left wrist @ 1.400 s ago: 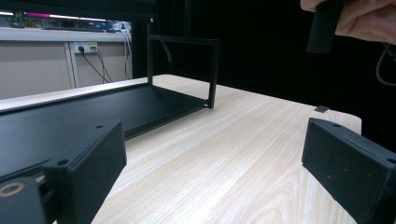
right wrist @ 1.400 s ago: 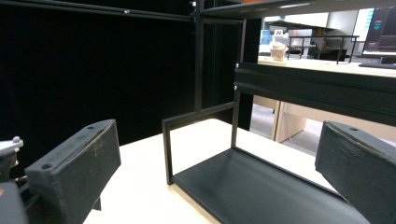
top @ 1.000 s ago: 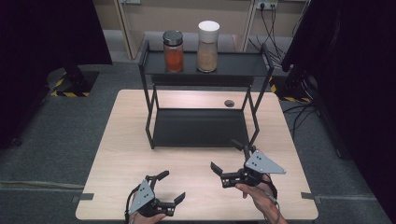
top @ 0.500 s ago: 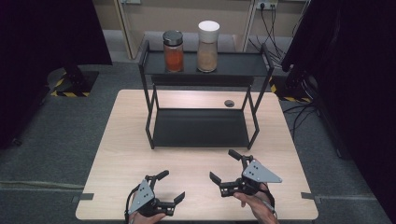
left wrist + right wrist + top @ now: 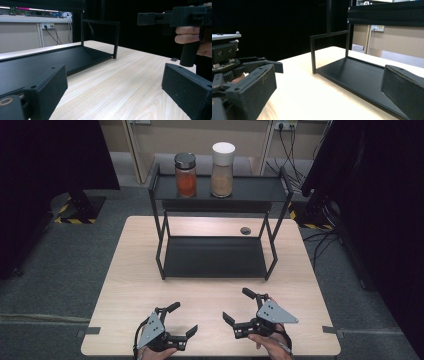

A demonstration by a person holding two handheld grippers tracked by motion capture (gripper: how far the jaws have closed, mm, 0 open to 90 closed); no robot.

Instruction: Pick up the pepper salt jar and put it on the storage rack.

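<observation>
The high view looks forward and down from above the near edge of the surface (image 5: 210,295), taking in the whole rack (image 5: 215,255). Each claw's view sits low, just above the wood, facing the rack's lower shelf (image 5: 50,60) close by. Both share that shelf (image 5: 362,75).

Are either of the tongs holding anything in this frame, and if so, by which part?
Nothing is held. The left tongs and the right tongs are both open and empty above the near edge of the wooden table.
</observation>
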